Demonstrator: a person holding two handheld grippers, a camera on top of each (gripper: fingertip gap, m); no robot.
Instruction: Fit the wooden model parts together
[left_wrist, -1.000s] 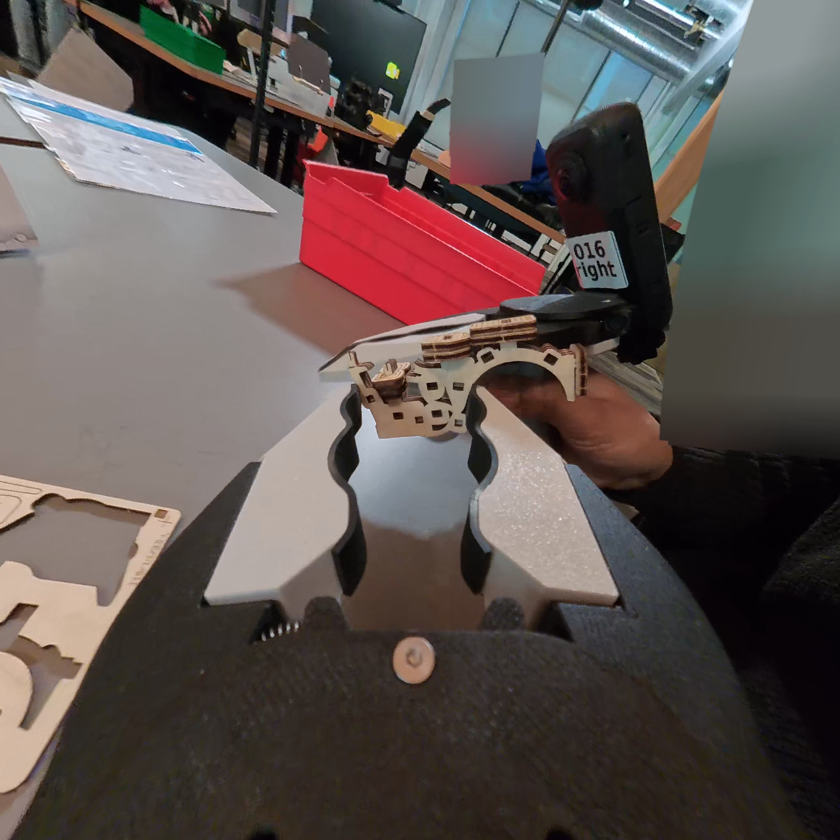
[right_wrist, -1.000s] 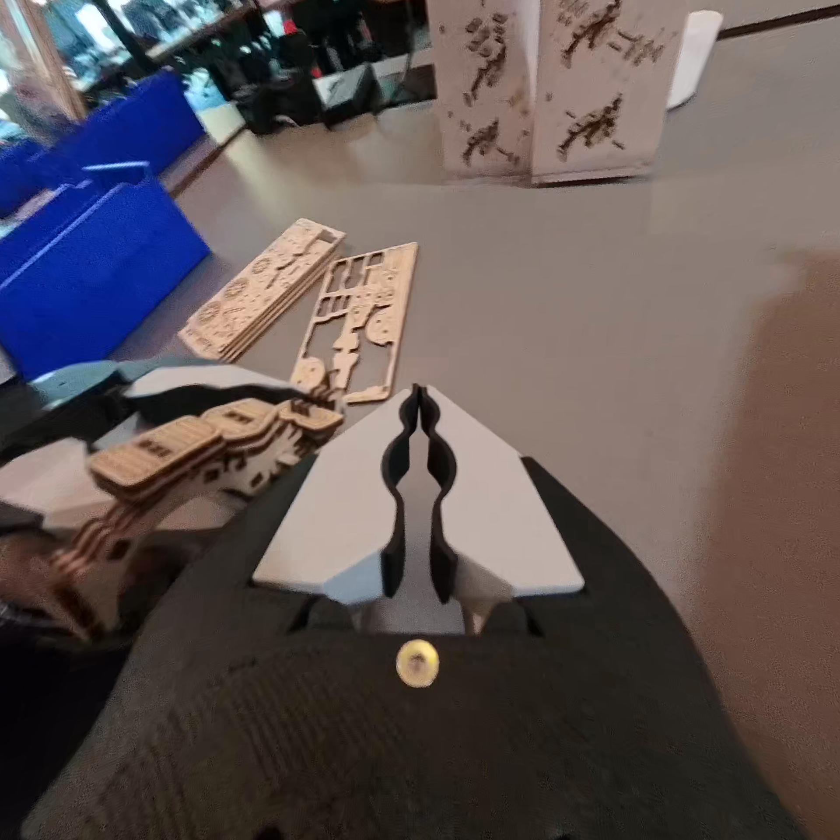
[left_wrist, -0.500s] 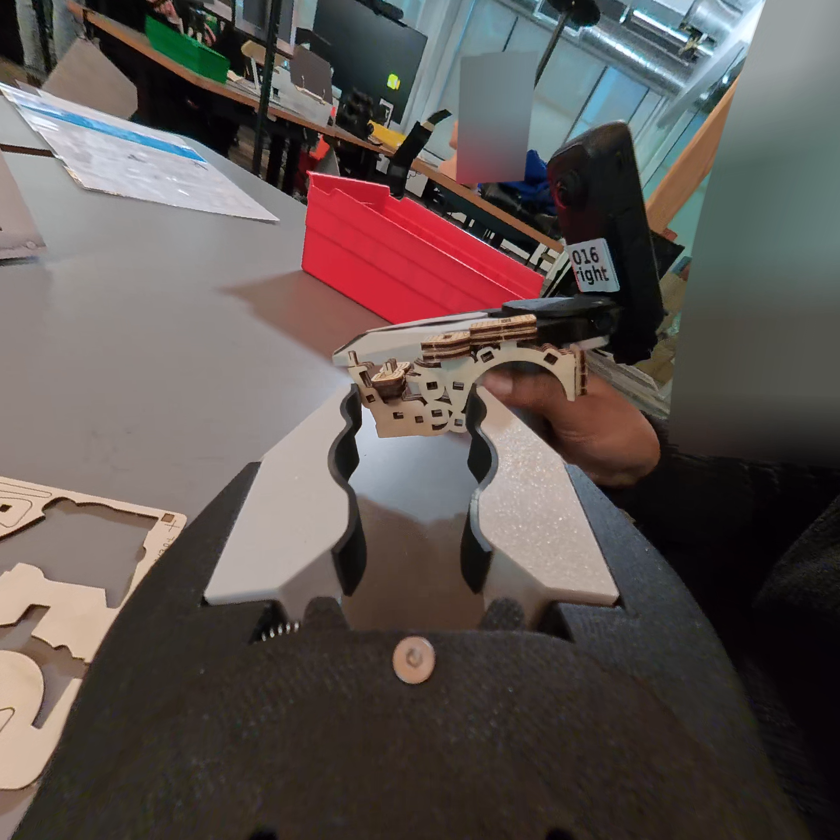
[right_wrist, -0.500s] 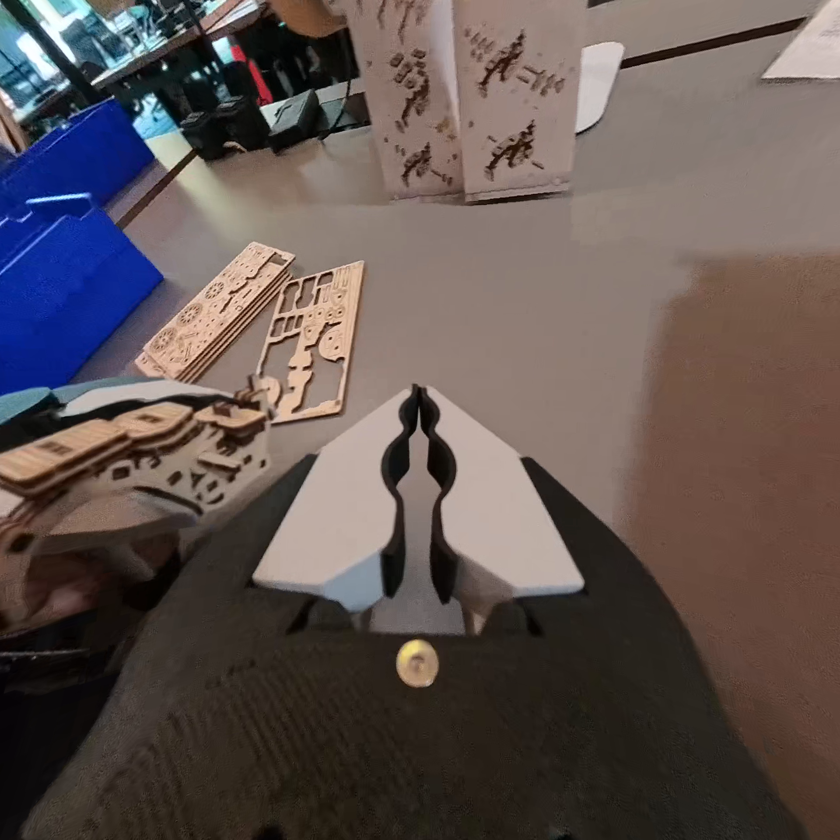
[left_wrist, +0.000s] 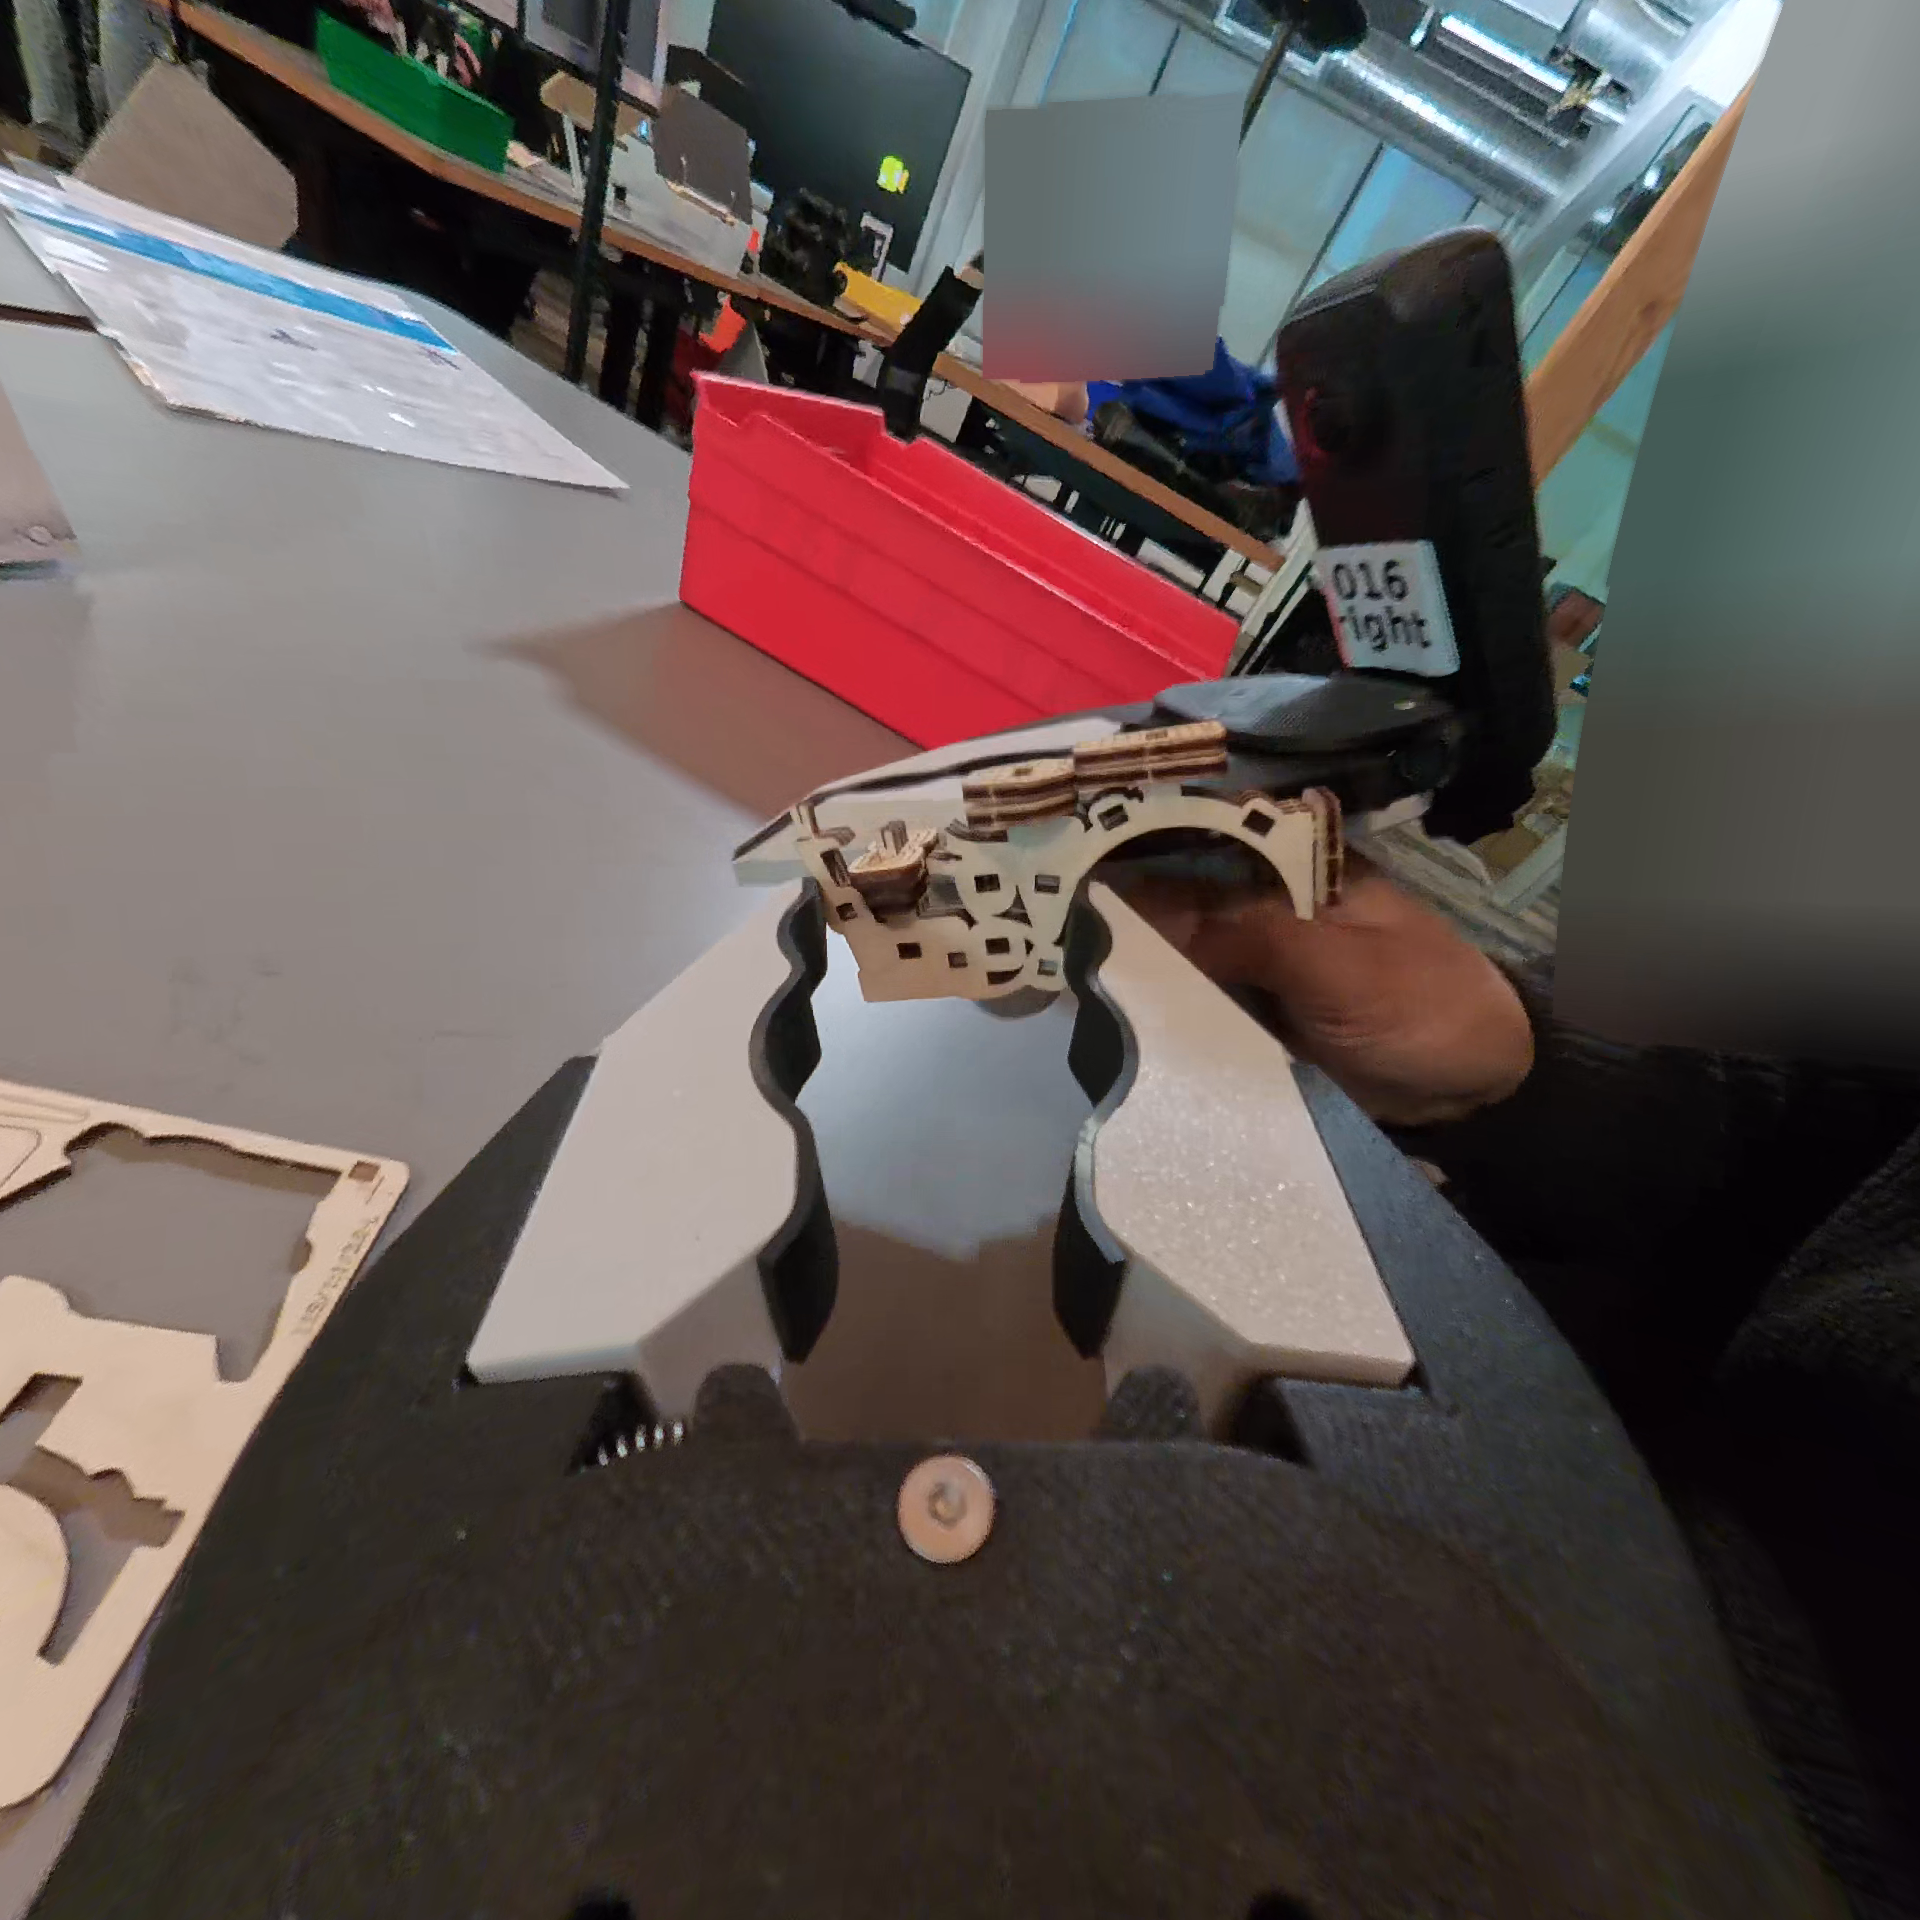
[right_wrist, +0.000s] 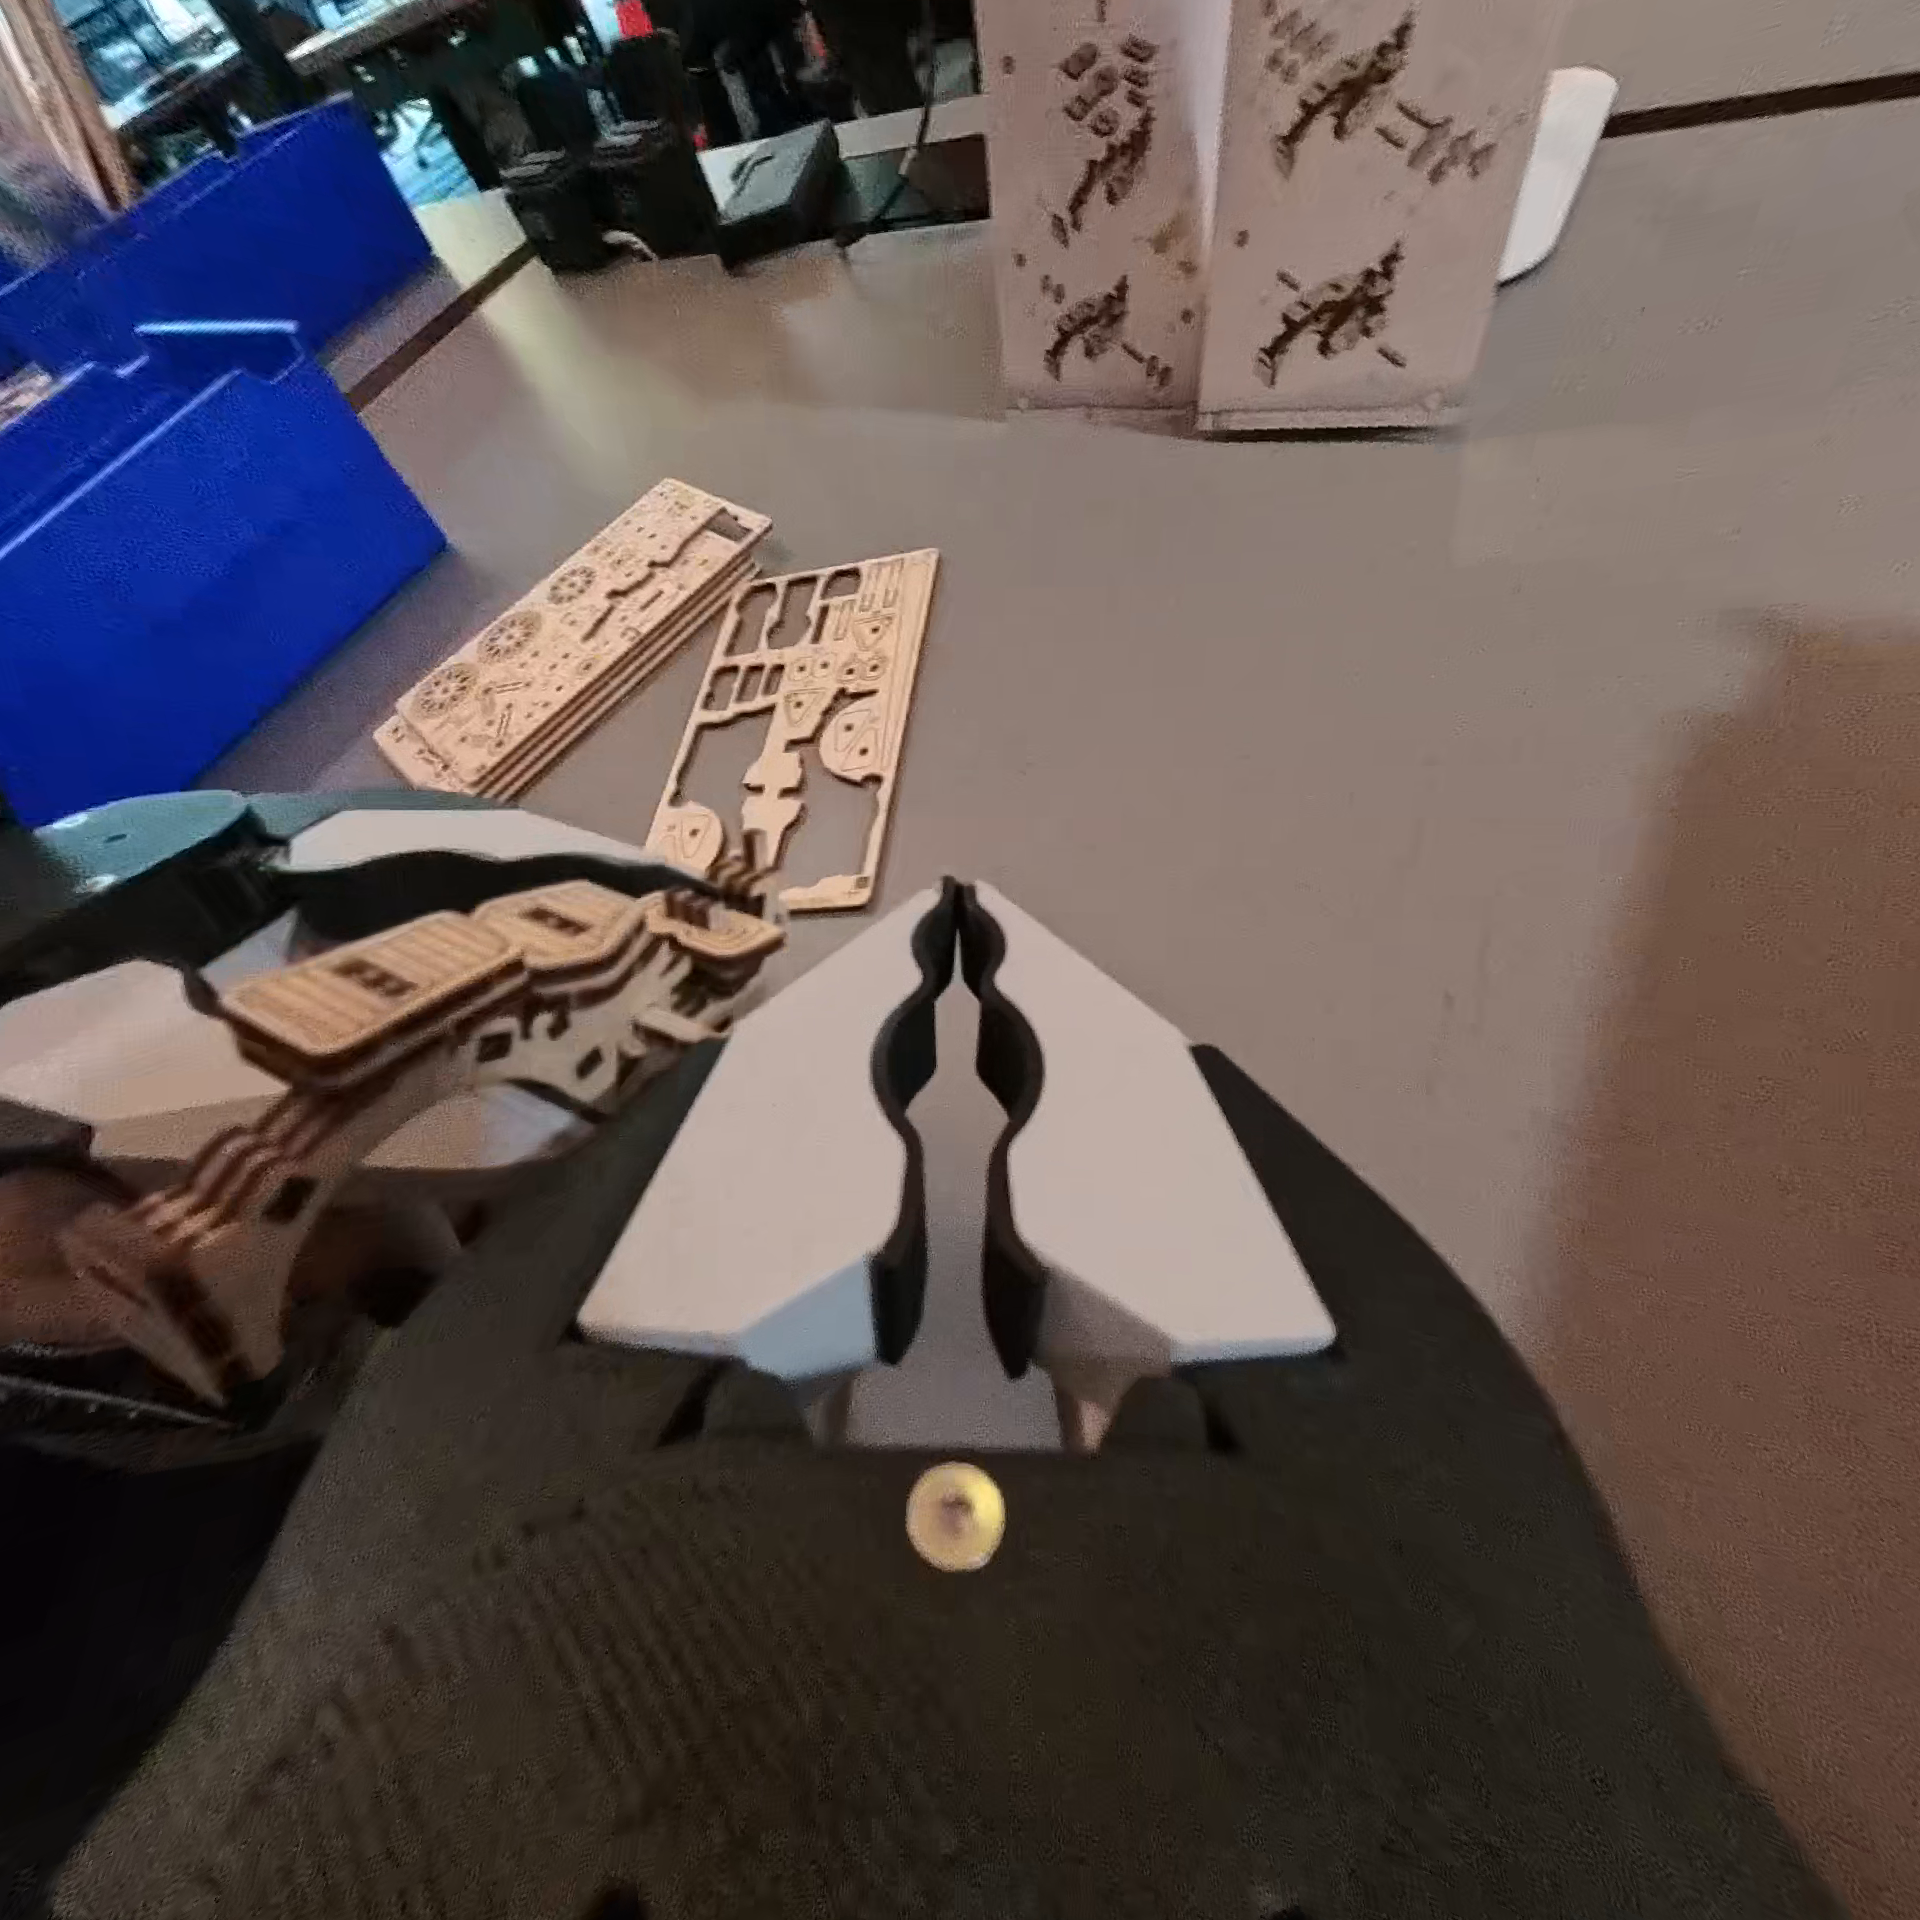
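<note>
The wooden model (left_wrist: 966, 904), a pale laser-cut assembly with an arch and stacked layered pieces on top, hangs above the grey table (left_wrist: 312, 779). My left gripper (left_wrist: 940, 935) is shut on its lower part, which sits between the fingertips. My right gripper (right_wrist: 954, 896) is shut and empty. It sits just to the right of the model (right_wrist: 468, 997). In the left wrist view the right gripper (left_wrist: 769, 854) lies directly behind the model, and I cannot tell whether it touches it. A hand (left_wrist: 1382, 997) holds it.
A red bin (left_wrist: 935, 582) and printed sheets (left_wrist: 291, 353) lie beyond. A cut-out wooden sheet (left_wrist: 156, 1351) lies at the near left. In the right wrist view there are blue bins (right_wrist: 187, 582), a stack of wooden sheets (right_wrist: 571, 665), one emptied sheet (right_wrist: 821, 707) and standing white panels (right_wrist: 1236, 208).
My right gripper swung a little away from the model and back beside it. My left gripper has kept its hold and barely moved.
</note>
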